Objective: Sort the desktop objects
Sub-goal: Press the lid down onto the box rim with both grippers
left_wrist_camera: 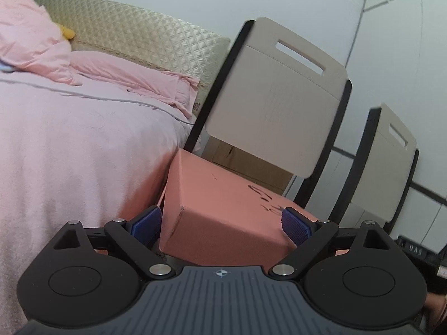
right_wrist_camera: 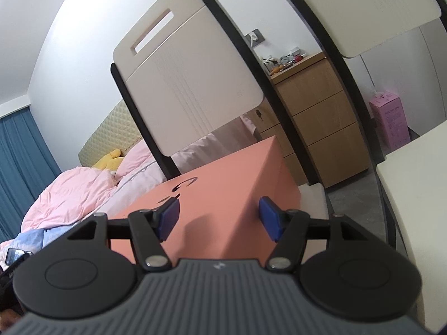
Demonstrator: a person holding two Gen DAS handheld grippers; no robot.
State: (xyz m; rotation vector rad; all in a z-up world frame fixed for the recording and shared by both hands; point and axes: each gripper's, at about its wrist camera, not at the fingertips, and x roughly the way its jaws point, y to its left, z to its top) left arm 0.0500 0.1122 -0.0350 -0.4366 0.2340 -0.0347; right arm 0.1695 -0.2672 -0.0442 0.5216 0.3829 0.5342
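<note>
A salmon-pink cardboard box (left_wrist_camera: pixel 223 209) hangs tilted in the air just beside the bed (left_wrist_camera: pixel 69 153), one corner turned toward the viewer. It is matte, sharp-edged and rectangular, with dark handwritten marks on its upper face.

The right gripper (right_wrist_camera: pixel 219 219) is clenched on the box, its ribbed blue pads set on either side of one long edge. The left gripper (left_wrist_camera: pixel 220 226) stands wide with the box's corner between its jaws. The pad (left_wrist_camera: pixel 146 224) on the bed side sits against the box, but whether the other pad presses cannot be told.

To do this step well, the box probably needs both grips kept level with each other. Smooth card can slip from a pinch on an edge, so flat faces are likely the safer places to press. It should also be carried slowly past the chairs.

On the side of the box away from the bed stands a chair (left_wrist_camera: pixel 276 97) with a smooth beige back, a slot handle and a black frame. A second like chair (left_wrist_camera: pixel 391 167) stands farther from the bed. The bed has a soft pink cover, a pink pillow (left_wrist_camera: pixel 125 75) and a quilted cream headboard (left_wrist_camera: pixel 134 33). A wooden drawer unit (right_wrist_camera: pixel 321 128) stands well apart from the bed, behind the chairs.
</note>
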